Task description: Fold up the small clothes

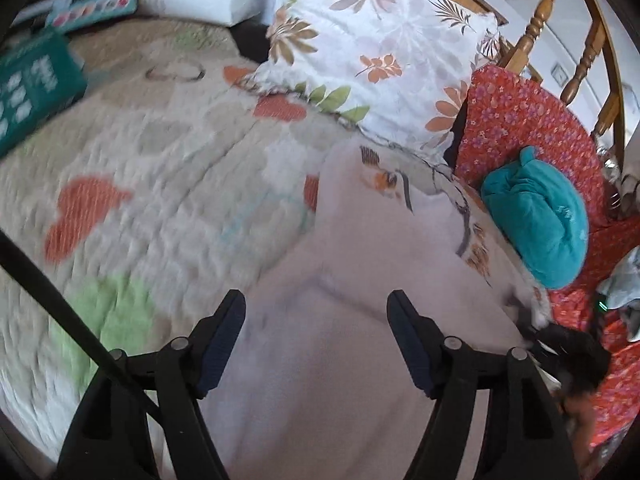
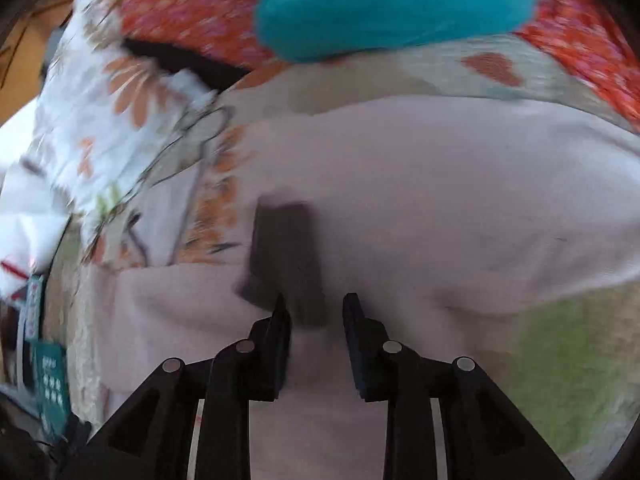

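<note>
garment (image 1: 360, 280) on quilt (image 1: 160, 160), pillow (image 1: 372, 48) behind it.

Both claws, left (image 1: 316, 304) & right (image 2: 316, 306): matte black plastic, silver pivot pins, ribbed pads.

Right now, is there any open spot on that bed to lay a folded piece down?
Yes: the quilt lies bare left of the pale pink garment, between the green box and the floral pillow. The right side is crowded: teal bundle on red floral cloth.
</note>
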